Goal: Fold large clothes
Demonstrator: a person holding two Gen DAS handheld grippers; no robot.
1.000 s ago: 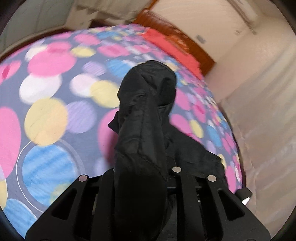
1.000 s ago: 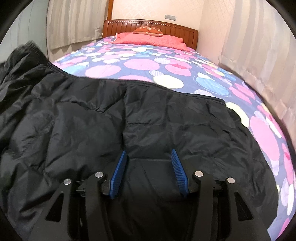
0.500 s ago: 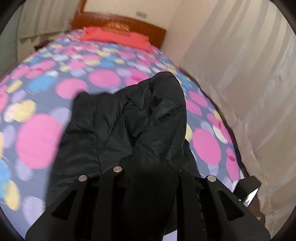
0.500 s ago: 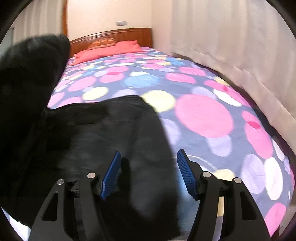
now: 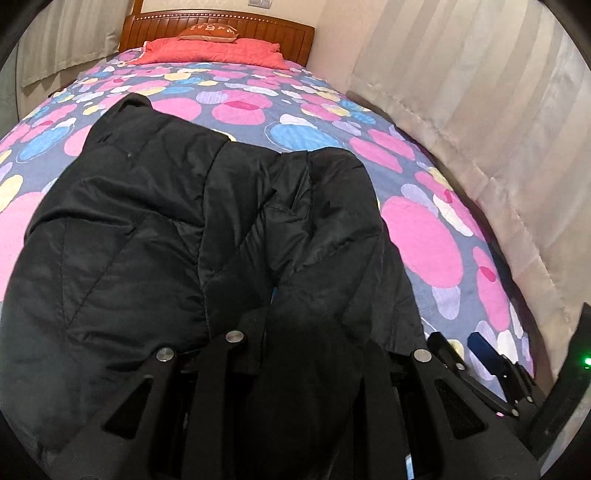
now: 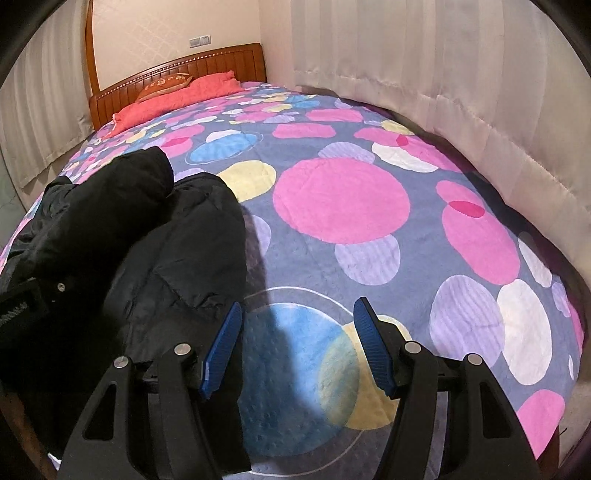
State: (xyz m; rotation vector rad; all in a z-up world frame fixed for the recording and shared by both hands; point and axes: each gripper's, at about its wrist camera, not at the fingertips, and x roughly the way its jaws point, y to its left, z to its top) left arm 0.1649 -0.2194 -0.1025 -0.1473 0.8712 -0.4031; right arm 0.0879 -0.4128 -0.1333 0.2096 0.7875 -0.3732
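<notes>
Cloth, wood and plastic on the bed

The black jacket [image 5: 140, 229] is slightly shiny quilted cloth; the dotted bedspread [image 6: 343, 206] is matt, pebbled fabric; the far headboard [image 5: 221, 27] is glossy ribbed wood; the blue pads [image 6: 371, 349] are ridged plastic.

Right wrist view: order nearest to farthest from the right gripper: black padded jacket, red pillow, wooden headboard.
From the right gripper:
1. Black padded jacket, close on its left.
2. Red pillow, far end of the bed.
3. Wooden headboard, just behind the pillow.
</notes>
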